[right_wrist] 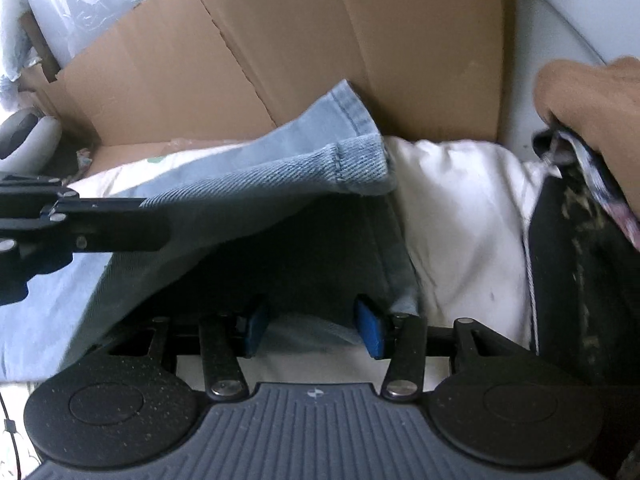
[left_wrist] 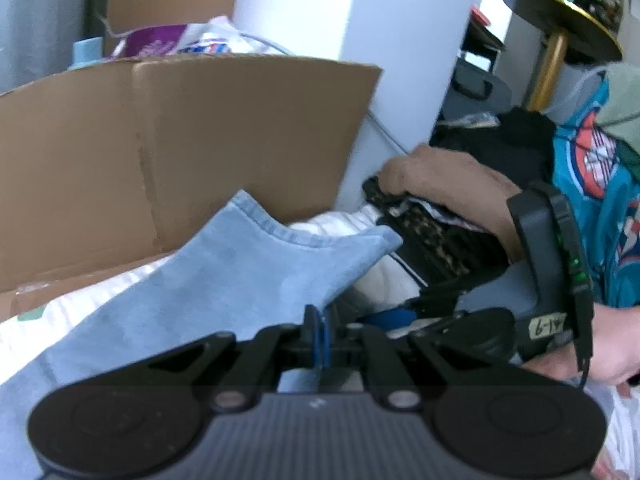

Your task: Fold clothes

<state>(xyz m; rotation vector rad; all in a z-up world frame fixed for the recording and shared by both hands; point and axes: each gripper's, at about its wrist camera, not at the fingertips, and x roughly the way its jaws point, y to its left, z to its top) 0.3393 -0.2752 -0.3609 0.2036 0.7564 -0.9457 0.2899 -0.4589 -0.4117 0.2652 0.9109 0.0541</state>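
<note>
My left gripper (left_wrist: 318,334) is pinched shut on the edge of the jeans (left_wrist: 224,280). My right gripper (right_wrist: 314,330) has its pads apart, and denim hangs just in front of them but is not clamped. The jeans (right_wrist: 248,184) are lifted in a loose tent over the white bedding (right_wrist: 460,220), hem end up toward the cardboard box (right_wrist: 320,40).

No crisp fold shows: the legs look doubled over, which fits either a fold being laid or a piece just picked up. The rest of the jeans is out of frame, so I can't judge it.

Surface is soft, rumpled white bedding, cluttered. Folded clothes (left_wrist: 440,196) are stacked to the right with more clothes behind, a white wall (left_wrist: 400,40), and a gold side table (left_wrist: 560,28).
</note>
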